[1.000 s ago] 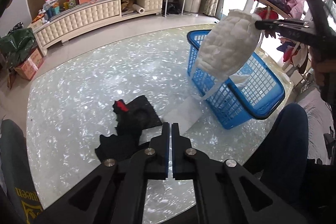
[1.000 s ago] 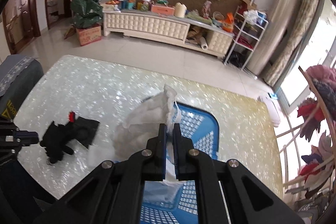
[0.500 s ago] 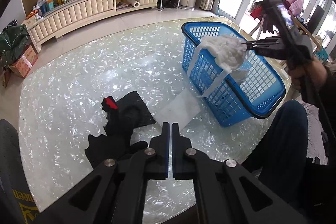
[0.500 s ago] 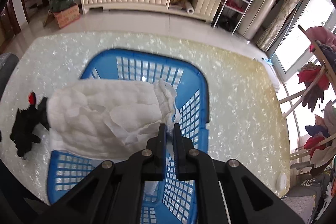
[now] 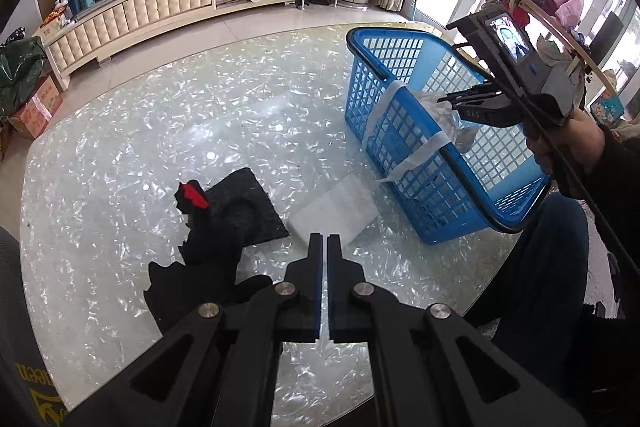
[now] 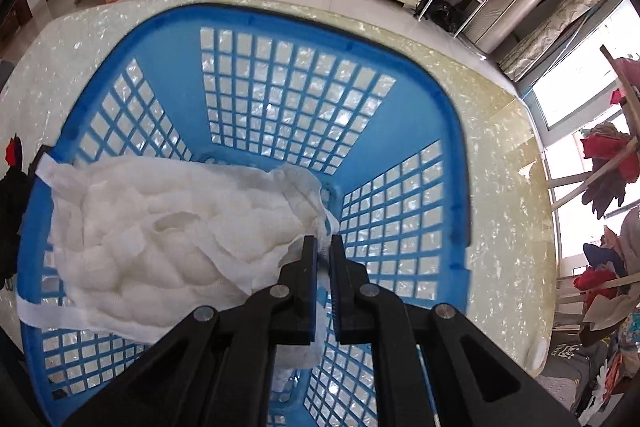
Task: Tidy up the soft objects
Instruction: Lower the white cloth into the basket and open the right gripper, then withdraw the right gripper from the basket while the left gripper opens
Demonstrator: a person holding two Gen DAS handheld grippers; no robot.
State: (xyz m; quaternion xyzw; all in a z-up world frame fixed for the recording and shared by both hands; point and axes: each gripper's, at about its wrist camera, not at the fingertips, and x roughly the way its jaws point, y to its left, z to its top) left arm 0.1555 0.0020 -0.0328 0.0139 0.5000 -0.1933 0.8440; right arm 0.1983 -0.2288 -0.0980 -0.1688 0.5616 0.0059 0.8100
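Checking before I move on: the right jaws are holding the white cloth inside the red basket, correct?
Not quite: the basket is blue, not red, as the right wrist view shows. The right gripper does hold the white cloth inside it.

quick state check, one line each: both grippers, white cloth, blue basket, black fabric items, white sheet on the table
left gripper: shut, empty, above the table
right gripper: shut on white cloth
white cloth: mostly inside the basket, straps draped over its rim
blue basket: upright on table, holding only the cloth
black fabric items: lying on table, outside the basket
white sheet: flat on table
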